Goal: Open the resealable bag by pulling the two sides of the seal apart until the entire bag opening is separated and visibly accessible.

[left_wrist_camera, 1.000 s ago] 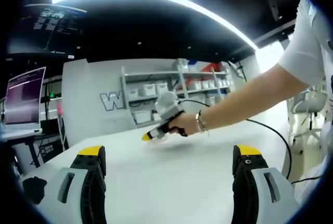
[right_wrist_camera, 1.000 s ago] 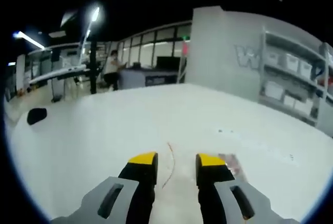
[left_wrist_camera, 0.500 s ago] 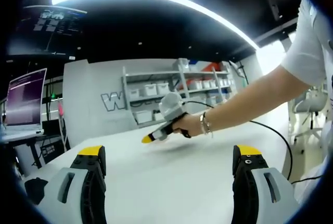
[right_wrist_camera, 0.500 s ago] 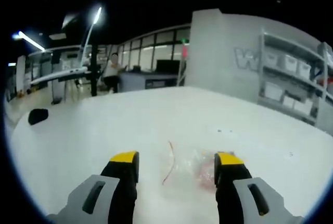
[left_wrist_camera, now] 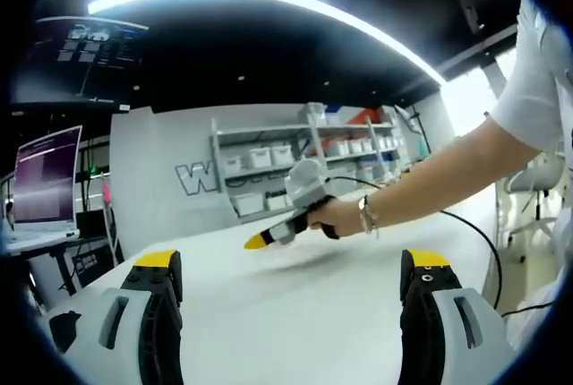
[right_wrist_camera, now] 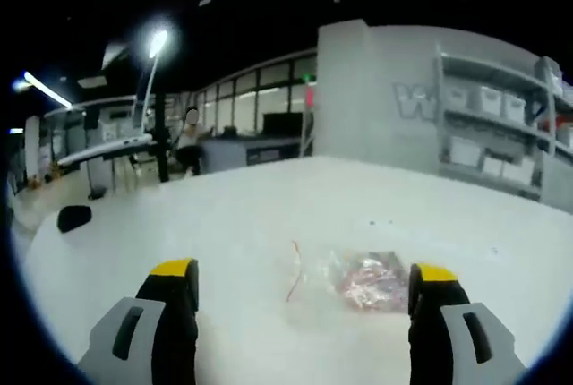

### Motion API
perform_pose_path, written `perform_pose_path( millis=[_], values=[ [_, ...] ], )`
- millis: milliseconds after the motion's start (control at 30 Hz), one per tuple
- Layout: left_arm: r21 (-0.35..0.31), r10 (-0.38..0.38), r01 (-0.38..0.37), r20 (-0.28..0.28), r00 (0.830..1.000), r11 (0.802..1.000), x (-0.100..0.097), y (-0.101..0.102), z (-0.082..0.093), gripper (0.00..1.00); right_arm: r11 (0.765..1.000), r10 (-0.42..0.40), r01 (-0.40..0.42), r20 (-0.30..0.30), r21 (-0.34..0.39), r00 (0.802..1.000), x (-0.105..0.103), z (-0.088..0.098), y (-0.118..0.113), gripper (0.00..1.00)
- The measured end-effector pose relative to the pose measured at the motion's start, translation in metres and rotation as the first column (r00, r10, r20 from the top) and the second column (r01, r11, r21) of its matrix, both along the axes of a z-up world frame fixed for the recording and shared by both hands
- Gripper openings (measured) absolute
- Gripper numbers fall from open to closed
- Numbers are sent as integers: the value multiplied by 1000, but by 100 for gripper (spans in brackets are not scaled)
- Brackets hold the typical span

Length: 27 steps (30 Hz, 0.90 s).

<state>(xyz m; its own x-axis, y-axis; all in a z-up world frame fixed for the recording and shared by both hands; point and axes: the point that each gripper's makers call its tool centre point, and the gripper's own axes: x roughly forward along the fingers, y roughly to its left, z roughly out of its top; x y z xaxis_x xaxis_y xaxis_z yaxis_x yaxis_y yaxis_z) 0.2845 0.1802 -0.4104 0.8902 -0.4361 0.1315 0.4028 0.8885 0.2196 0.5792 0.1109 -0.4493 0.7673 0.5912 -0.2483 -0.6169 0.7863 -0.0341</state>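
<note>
Left gripper view: my left tongs [left_wrist_camera: 291, 264] spread wide over bare white tabletop [left_wrist_camera: 295, 313]. Ahead of them, right tongs [left_wrist_camera: 260, 239] held in person's hand [left_wrist_camera: 336, 218], above tabletop.

Right gripper view: my right tongs [right_wrist_camera: 303, 275] spread wide, gripping nothing. Resealable bag [right_wrist_camera: 354, 278] lies flat on tabletop just ahead, between the tips, pinkish contents inside.

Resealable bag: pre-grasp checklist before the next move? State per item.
1. Right gripper open: ok, jaws spread wide.
2. Left gripper open: ok, jaws wide apart with nothing between them.
3. Resealable bag framed between the right gripper's jaws: ok, it lies flat on the white table.
4. Red seal strip located: ok, at the bag's left edge in the right gripper view.
5. Seal already parted: cannot tell, too small.
6. Left gripper aimed at the bag: not ok.
</note>
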Motion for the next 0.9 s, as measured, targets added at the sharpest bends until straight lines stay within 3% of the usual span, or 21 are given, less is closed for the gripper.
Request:
perform_pose_path(
  millis=[400,600,900],
  values=[
    [3,33,-33,-15,999,999,-2,11,-5,100,999,-26,25,25,47,999,-20,7,-27,100],
    [12,21,-21,-16,1000,1000,-2,4,-5,100,996,-46,45,16,80,999,-32,3,-44,100],
    [14,6,-6,-16,1000,1000,-5,-5,-4,100,994,-58,57,11,97,998,-35,3,-55,100]
  ],
)
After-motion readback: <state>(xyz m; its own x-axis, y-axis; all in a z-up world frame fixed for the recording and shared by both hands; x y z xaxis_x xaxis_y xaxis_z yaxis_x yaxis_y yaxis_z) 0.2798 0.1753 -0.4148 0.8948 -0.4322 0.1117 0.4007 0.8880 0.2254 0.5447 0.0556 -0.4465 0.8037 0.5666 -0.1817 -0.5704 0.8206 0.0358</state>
